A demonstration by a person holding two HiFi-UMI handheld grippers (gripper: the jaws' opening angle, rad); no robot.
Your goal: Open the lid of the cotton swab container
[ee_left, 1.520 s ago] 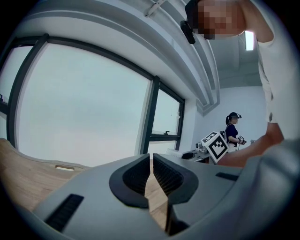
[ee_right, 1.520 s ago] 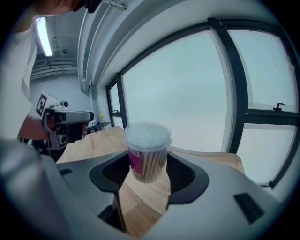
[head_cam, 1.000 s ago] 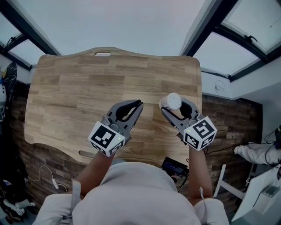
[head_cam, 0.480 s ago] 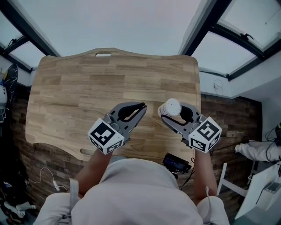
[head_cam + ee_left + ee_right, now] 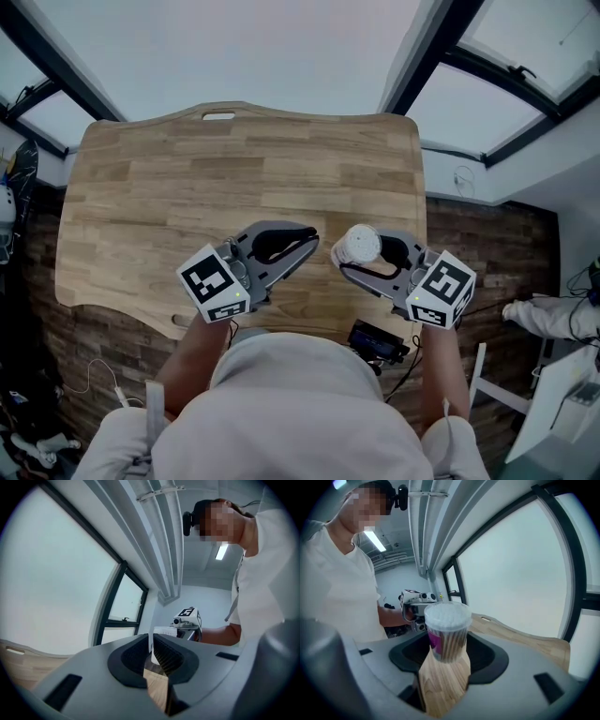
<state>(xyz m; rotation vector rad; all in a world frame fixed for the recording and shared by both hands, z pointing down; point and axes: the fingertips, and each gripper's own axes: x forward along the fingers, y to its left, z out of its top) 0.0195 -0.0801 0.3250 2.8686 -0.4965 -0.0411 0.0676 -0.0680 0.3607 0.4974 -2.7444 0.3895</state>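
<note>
**Head view:** Over the near edge of the wooden table (image 5: 187, 178), a person holds two grippers tip to tip. The left gripper (image 5: 311, 241) is clenched and points right. The right gripper (image 5: 345, 255) grasps the cotton swab container (image 5: 359, 245), whose white top faces the camera, just beside the left tips.

**Left gripper view:** The left gripper (image 5: 151, 649) has its jaws pressed together with nothing held. Past them are the container (image 5: 162, 631) and the right gripper (image 5: 187, 613).

**Right gripper view:** The right gripper (image 5: 445, 654) clamps the lower part of the upright container (image 5: 446, 632). It is clear, purple-labelled and packed with swabs, with its lid in place. The left gripper (image 5: 415, 603) is beyond, to the left.
</note>
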